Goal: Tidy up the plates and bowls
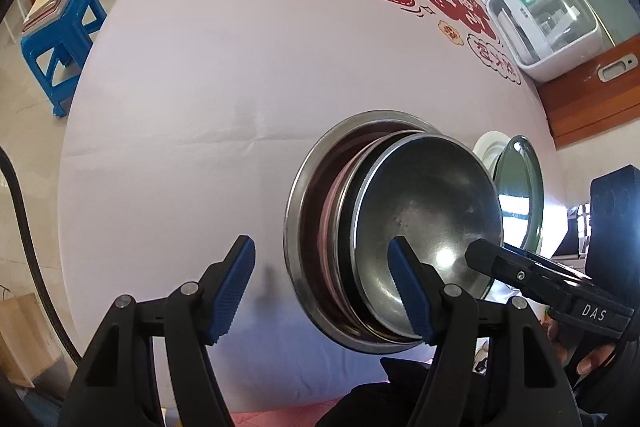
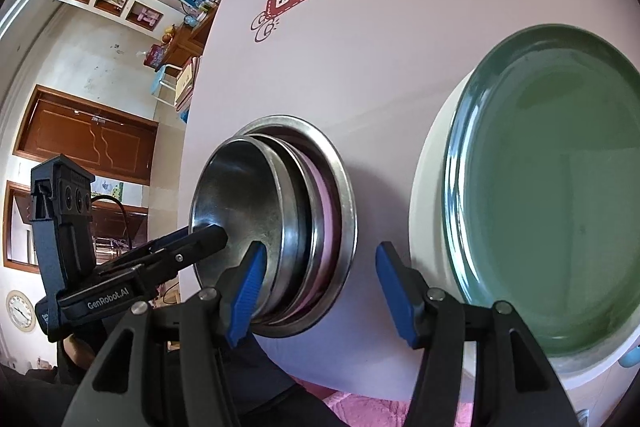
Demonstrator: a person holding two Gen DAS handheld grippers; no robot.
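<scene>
Bowls (image 1: 400, 227) are nested on the bench (image 1: 200, 131) beside the green plate (image 2: 560, 195), both the left gripper (image 1: 324, 291) and right gripper (image 2: 320, 291) gaping empty, so probably regrasping comes next.

Green plate (image 2: 552, 211), silver bowls (image 2: 244, 203), red-printed white tablecloth (image 1: 192, 99).

Blue stool (image 1: 60, 39) w/ books, tiled floor; wooden door (image 2: 86, 135).

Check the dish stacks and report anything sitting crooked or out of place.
The top steel bowl sits off-centre in its stack, pushed toward the green plate, not nested squarely in the wide steel dish. Nothing spilled or broken shows.
</scene>
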